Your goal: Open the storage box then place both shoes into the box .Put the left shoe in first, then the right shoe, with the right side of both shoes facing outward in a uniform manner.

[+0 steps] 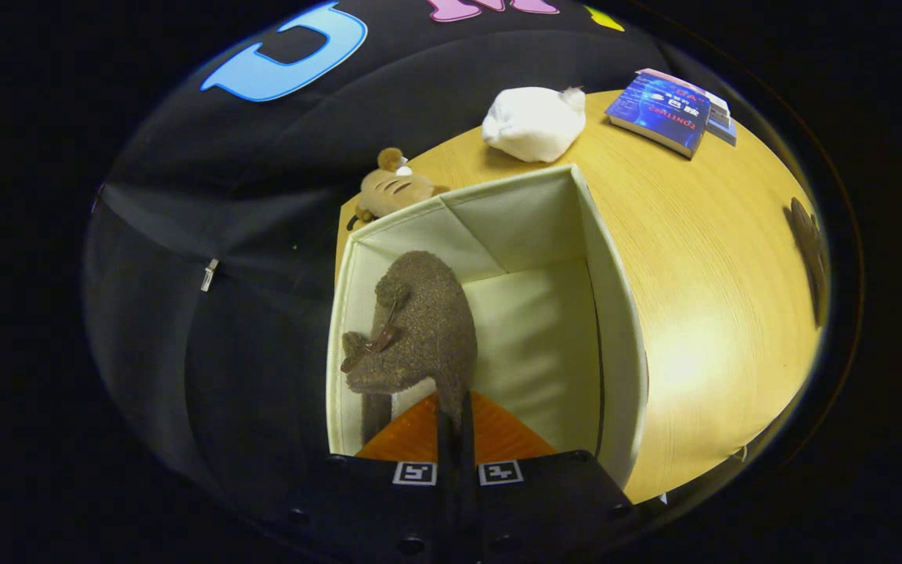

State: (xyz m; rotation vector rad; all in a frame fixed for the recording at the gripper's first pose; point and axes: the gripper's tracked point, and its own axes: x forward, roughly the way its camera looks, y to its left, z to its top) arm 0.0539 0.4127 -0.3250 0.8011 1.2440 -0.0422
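While jaws pinch heel, shoe (420, 329) hangs toe-down in box (615, 313)

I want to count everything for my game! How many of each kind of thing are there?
Shoes: 2, one pinched by the gripper inside the box, one out on the table
Storage box: 1
Soft toys: 2, brown and white
Books: 2, stacked
Total: 7

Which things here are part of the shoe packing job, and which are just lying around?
Job: storage box, open; brown shoe held inside it by the gripper, fingers closed on it; second shoe on the table.

Lying about: plush toy, white bundle, books.
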